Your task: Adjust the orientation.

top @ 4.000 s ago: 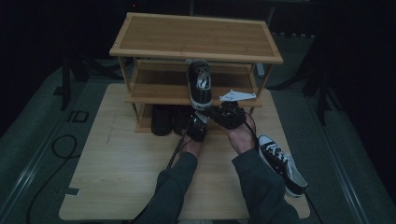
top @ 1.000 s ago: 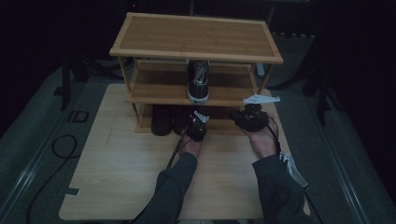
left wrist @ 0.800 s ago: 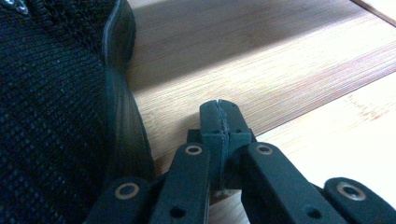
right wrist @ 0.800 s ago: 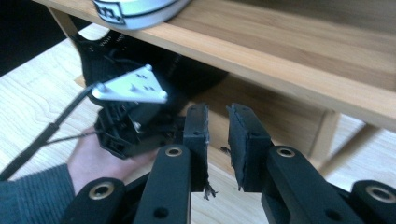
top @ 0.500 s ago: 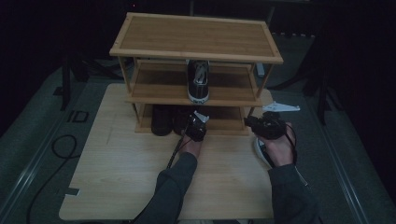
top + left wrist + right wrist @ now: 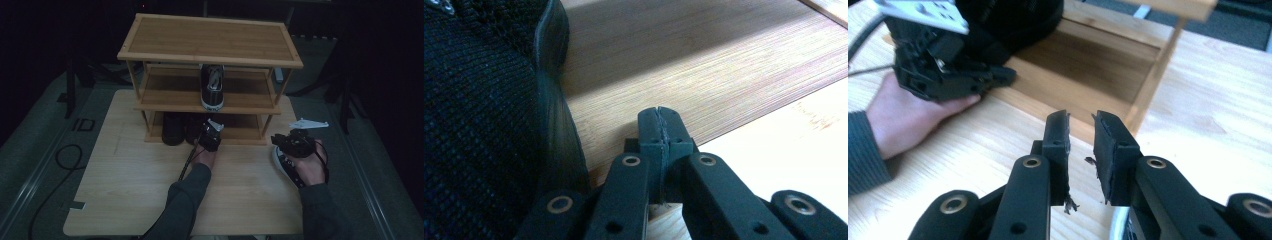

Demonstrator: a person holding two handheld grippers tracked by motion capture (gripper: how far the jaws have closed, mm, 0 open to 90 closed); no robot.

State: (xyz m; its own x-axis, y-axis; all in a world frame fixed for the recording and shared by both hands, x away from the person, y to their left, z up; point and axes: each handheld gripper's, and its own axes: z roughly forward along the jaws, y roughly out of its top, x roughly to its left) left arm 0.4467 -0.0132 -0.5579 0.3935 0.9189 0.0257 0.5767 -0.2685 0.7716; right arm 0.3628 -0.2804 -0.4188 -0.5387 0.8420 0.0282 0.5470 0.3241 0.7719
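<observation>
A black-and-white sneaker [image 6: 212, 90] stands toe-out on the middle shelf of the wooden shoe rack [image 6: 210, 35]. Its mate [image 6: 286, 169] lies at the table's right edge, under my right hand. My right gripper [image 6: 286, 142] hovers over that sneaker's front end; in the right gripper view its jaws [image 6: 1080, 120] stand a little apart with nothing between them, so it is open. My left gripper [image 6: 206, 134] rests at the front of the bottom shelf [image 6: 704, 65], shut on nothing [image 6: 659, 112], beside a black knit shoe [image 6: 479, 125].
Dark shoes [image 6: 175, 127] fill the left part of the bottom shelf. The rack's right front post [image 6: 1155, 75] stands just ahead of my right gripper. A black cable [image 6: 60, 155] lies on the floor to the left of the light wooden table [image 6: 135, 185].
My right gripper has moved right and down, away from the rack and over the sneaker at the table's edge. The first sneaker now stands alone on the middle shelf. The left gripper stayed put.
</observation>
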